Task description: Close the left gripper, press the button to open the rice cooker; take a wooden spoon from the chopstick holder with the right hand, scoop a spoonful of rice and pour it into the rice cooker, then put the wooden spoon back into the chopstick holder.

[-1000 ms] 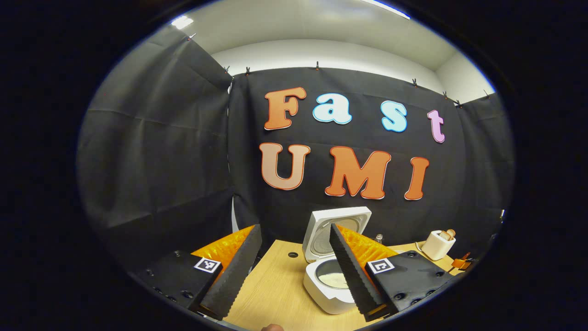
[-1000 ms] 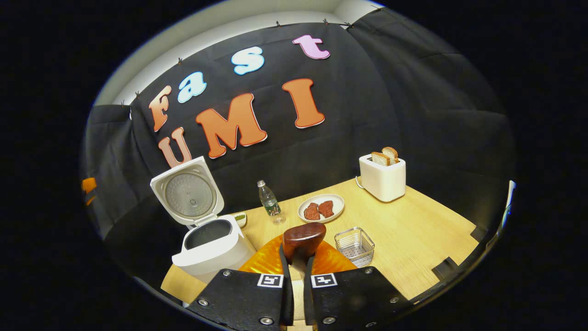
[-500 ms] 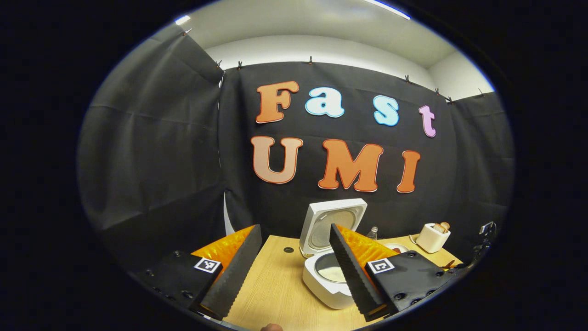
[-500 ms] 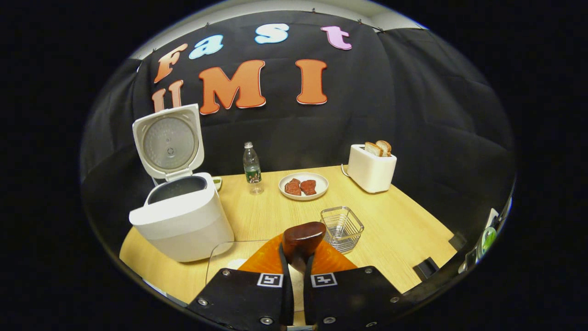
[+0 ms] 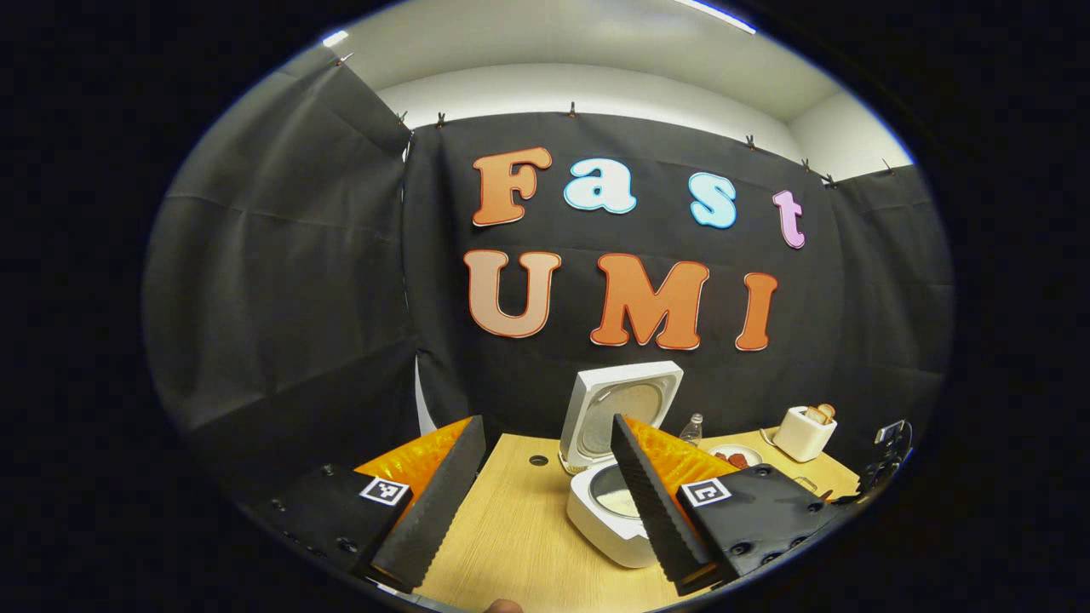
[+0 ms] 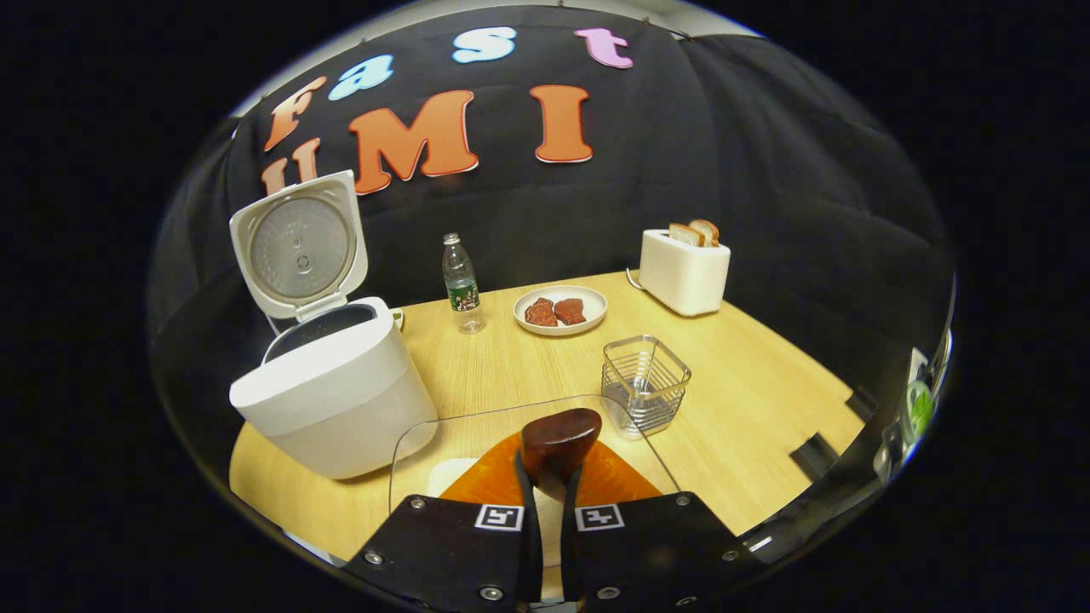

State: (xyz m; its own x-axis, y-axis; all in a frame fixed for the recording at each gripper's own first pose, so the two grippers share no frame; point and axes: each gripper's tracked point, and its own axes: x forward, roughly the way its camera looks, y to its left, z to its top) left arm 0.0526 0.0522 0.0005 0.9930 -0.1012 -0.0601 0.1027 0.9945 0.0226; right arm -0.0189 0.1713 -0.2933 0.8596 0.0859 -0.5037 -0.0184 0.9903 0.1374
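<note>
White square rice cooker (image 6: 332, 392) at 9 o'clock on the table, lid raised; rice visible in its pot (image 5: 620, 502). Wire-mesh chopstick holder (image 6: 645, 383) at centre, apparently empty. Right gripper (image 6: 545, 511) clenched on the dark wooden spoon (image 6: 559, 434), bowl foremost. Left gripper (image 5: 545, 494) spread wide, holding nothing.

Rice cooker (image 6: 336, 400): white, rounded-square body, on tabletop (image 6: 749, 400) at left in right gripper view; lid (image 6: 298, 245) hinged up at back, standing near upright, pale ridged inner plate facing forward; dark inner pot visible. In left gripper view, cooker (image 5: 600, 515) shows whitish contents in pot.

Wooden spoon (image 6: 559, 438): dark brown glossy bowl, pinched by handle in right hand-held gripper (image 6: 547, 498), bowl pointing forward over clear glass container (image 6: 409, 443).

Chopstick holder (image 6: 645, 381): square wire basket, upright, right of cooker, just beyond spoon bowl.
</note>
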